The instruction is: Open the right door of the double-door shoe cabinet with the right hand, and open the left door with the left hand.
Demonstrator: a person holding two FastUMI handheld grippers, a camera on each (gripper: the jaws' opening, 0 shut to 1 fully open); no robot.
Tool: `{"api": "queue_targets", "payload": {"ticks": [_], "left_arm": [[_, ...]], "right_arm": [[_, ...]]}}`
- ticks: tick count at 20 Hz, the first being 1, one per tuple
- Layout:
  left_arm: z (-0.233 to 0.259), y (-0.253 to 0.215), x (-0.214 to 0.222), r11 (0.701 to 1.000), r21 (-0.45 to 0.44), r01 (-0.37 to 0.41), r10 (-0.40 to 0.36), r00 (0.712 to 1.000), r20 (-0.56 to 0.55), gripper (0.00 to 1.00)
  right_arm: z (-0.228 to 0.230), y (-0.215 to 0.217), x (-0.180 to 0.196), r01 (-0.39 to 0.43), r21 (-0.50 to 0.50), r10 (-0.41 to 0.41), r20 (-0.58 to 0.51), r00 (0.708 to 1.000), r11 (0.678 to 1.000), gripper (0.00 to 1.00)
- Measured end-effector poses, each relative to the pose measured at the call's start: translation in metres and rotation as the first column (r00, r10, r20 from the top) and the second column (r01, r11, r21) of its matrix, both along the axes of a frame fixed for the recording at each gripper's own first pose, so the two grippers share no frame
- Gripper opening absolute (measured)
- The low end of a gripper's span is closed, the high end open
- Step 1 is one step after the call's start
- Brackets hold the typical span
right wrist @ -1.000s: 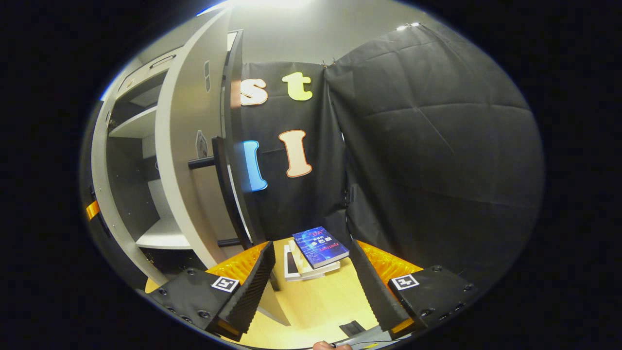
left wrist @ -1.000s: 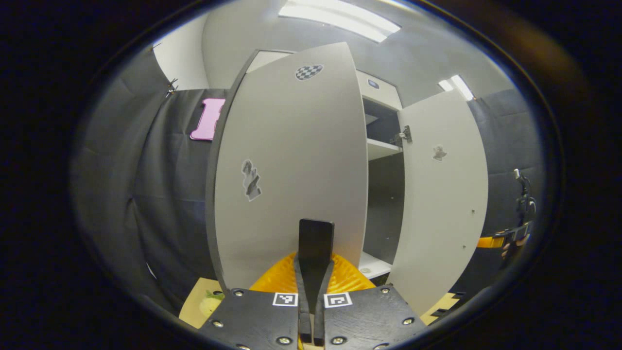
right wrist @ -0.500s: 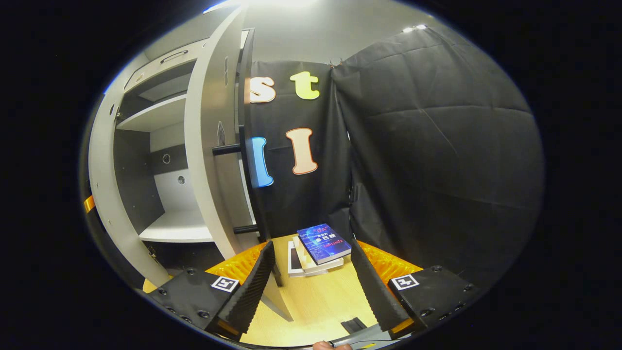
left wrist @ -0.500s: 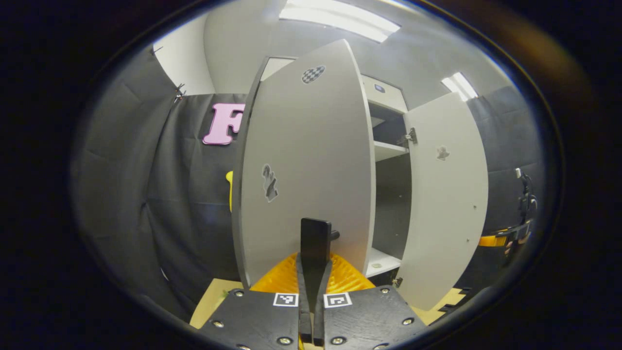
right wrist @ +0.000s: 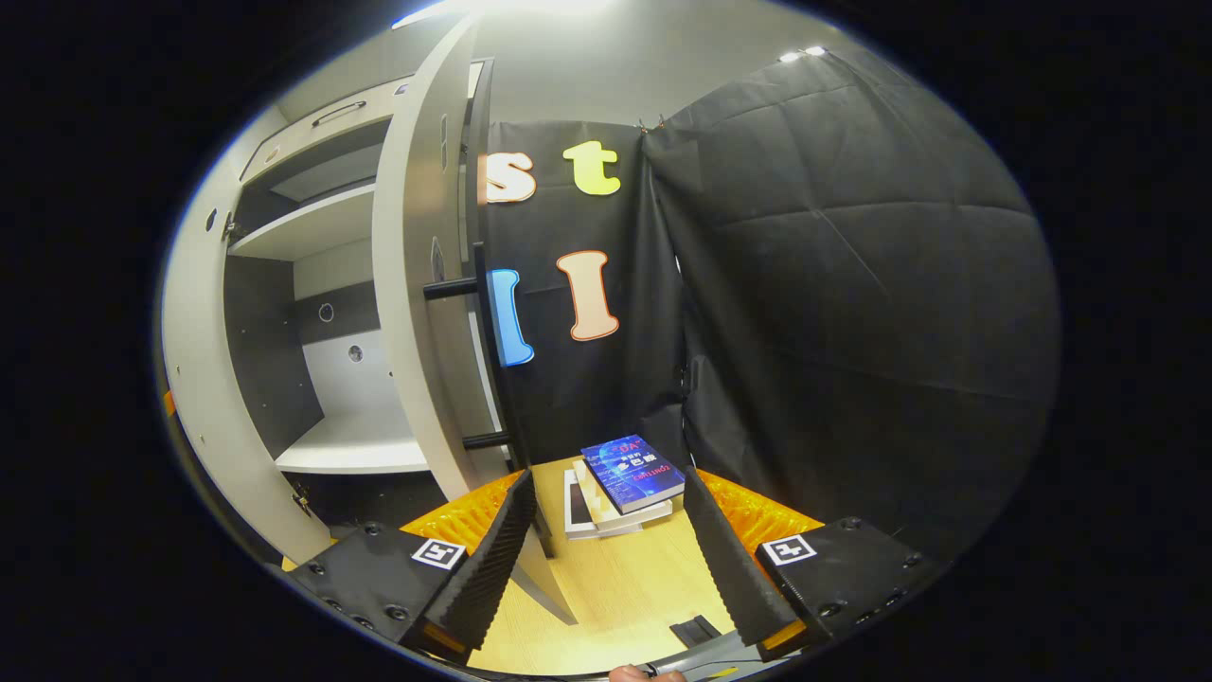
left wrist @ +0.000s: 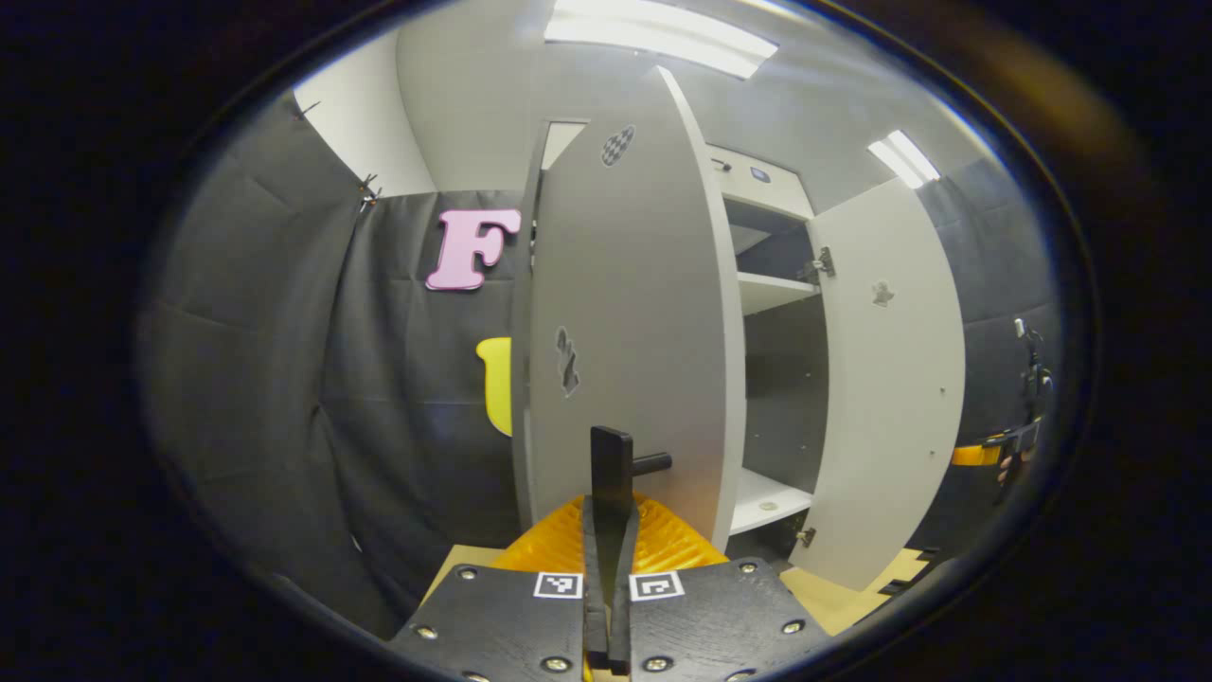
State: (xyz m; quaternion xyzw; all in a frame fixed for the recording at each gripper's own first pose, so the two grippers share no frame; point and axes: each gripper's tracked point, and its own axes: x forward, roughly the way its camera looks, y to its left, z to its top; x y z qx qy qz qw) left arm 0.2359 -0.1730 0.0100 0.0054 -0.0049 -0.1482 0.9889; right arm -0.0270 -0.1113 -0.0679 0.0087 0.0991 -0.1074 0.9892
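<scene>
Your left gripper [left wrist: 611, 474] is clamped on the left door's [left wrist: 630, 313] black handle [left wrist: 614, 466] at 6 o'clock; your right gripper [right wrist: 606, 530] stands released, right door [right wrist: 421, 284] at 10 o'clock.

1. The left door [left wrist: 634, 322] covers the left half of the cabinet interior [left wrist: 772, 388] in the left gripper view; the shelf [left wrist: 769, 289] runs out of sight behind it.
2. At 3 o'clock in that view, the other gripper [left wrist: 1004, 450] is too small to judge.
3. The sticker [left wrist: 566, 360] on the left door is too foreshortened to read.
4. In the right gripper view, at 6 o'clock, a fingertip [right wrist: 636, 674] is cut by the edge.
5. The stack of books [right wrist: 620, 483] is partly hidden behind the right gripper [right wrist: 606, 559].
</scene>
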Motion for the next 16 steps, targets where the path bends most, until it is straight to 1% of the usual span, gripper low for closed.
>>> {"api": "queue_targets", "payload": {"ticks": [2,4,5,6,7,8,10,12,16], "left_arm": [[0.0,0.011,0.003,0.999,0.023,-0.041,0.041,0.999,0.01,0.02],[0.0,0.03,0.01,0.993,0.061,-0.099,0.098,0.995,0.024,0.02],[0.002,0.045,0.008,0.984,0.082,-0.155,0.152,0.988,0.039,0.02],[-0.001,0.037,0.016,0.992,0.063,-0.112,0.111,0.994,0.02,0.02],[0.002,0.02,0.013,0.998,0.013,-0.068,0.068,0.998,0.011,0.02],[0.004,0.01,0.008,0.998,-0.01,-0.066,0.066,0.998,0.012,0.02],[-0.003,0.0,0.003,0.995,0.052,-0.08,0.079,0.997,0.019,0.02],[-0.005,0.007,-0.002,0.992,0.079,-0.103,0.101,0.995,0.026,0.02],[-0.001,0.016,-0.027,0.984,0.116,-0.137,0.135,0.99,0.024,0.02]], "right_arm": [[-0.002,0.001,-0.001,0.001,-0.005,-0.001,-0.009,1.0,1.0,0.98],[0.001,0.004,0.0,-0.004,-0.001,0.004,-0.003,1.0,1.0,0.98],[0.004,0.007,0.001,-0.009,0.003,0.009,0.003,1.0,1.0,0.98],[0.006,0.008,0.001,-0.013,0.002,0.013,0.008,1.0,1.0,0.98],[0.008,0.01,0.002,-0.018,-0.003,0.019,0.012,1.0,1.0,0.98],[0.008,0.011,0.001,-0.023,-0.008,0.024,0.013,1.0,1.0,0.98],[0.008,0.013,0.0,-0.028,-0.012,0.028,0.011,1.0,1.0,0.98],[0.009,0.014,-0.001,-0.033,-0.007,0.034,0.012,0.999,0.999,0.98],[0.017,0.019,-0.01,-0.068,-0.027,0.068,0.003,0.998,0.997,0.98]]}}
